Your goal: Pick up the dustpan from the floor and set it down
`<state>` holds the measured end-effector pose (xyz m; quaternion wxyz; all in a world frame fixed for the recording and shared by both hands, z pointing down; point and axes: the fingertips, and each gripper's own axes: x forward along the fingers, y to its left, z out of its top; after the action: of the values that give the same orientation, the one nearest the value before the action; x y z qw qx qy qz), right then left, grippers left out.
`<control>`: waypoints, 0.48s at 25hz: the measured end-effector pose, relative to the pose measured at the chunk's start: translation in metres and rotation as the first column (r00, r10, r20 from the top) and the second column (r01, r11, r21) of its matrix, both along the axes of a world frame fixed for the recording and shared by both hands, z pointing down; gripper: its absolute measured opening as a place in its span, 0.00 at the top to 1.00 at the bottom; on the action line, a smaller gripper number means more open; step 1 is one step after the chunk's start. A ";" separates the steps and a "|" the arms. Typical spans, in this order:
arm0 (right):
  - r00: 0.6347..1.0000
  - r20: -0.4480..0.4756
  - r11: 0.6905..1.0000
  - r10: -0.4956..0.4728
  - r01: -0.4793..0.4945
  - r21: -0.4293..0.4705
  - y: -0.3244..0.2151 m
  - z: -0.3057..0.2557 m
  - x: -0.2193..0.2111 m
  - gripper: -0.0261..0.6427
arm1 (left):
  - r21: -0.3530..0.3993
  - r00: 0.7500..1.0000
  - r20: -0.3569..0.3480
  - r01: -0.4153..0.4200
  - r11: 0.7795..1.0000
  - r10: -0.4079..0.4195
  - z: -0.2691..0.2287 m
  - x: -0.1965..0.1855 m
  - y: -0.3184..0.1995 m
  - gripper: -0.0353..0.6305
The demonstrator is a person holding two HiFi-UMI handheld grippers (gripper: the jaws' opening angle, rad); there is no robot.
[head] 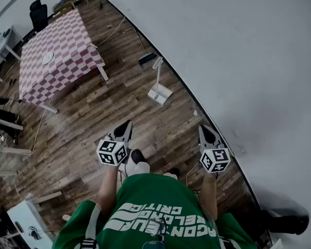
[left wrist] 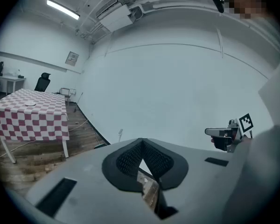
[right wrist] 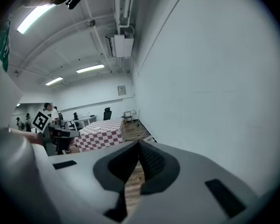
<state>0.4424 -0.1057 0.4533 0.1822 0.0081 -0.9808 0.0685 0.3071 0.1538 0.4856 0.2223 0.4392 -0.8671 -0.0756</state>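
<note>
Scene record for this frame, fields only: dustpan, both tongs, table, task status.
dustpan: on floor by wall, handle upright, untouched
left tongs: shut, empty, short of dustpan
right tongs: shut, empty, near wall
table: checkered, across the room
task status: pick-up not yet begun

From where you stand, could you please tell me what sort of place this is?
Probably an office-style workroom: a wood-plank floor, a checked-cloth table and a black office chair.
</note>
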 end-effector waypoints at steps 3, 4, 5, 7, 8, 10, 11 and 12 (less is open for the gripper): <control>1.000 -0.004 1.000 -0.017 0.017 0.006 0.006 0.004 -0.012 0.95 | 0.006 1.000 0.006 0.009 1.000 -0.009 0.002 -0.008 0.004 0.96; 1.000 -0.004 1.000 -0.022 0.022 0.007 0.008 0.004 -0.016 0.95 | 0.008 1.000 0.007 0.013 1.000 -0.013 0.001 -0.011 0.007 0.96; 1.000 -0.004 1.000 -0.025 0.025 0.007 0.011 0.004 -0.021 0.95 | 0.010 1.000 0.008 0.015 1.000 -0.015 0.001 -0.014 0.009 0.95; 1.000 -0.007 1.000 -0.030 0.030 0.006 0.017 0.005 -0.031 0.95 | 0.011 1.000 0.008 0.015 1.000 -0.015 0.000 -0.020 0.014 0.96; 0.999 -0.009 0.999 -0.033 0.033 0.007 0.021 0.006 -0.036 0.95 | 0.010 1.000 0.008 0.014 1.000 -0.014 0.001 -0.024 0.017 0.96; 0.999 -0.013 0.999 -0.033 0.034 0.010 0.029 0.009 -0.048 0.95 | 0.010 1.000 0.008 0.012 1.000 -0.012 0.004 -0.033 0.025 0.96; 1.000 -0.014 1.000 -0.027 0.027 0.010 0.032 0.010 -0.055 0.95 | 0.011 1.000 0.008 0.012 1.000 -0.012 0.004 -0.038 0.029 0.96; 1.000 -0.015 1.000 -0.017 0.017 0.011 0.034 0.011 -0.061 0.95 | 0.012 1.000 0.008 0.013 1.000 -0.013 0.005 -0.043 0.035 0.96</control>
<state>0.3813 -0.0712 0.4643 0.1902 0.0014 -0.9798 0.0616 0.2644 0.1884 0.4904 0.2156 0.4351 -0.8705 -0.0806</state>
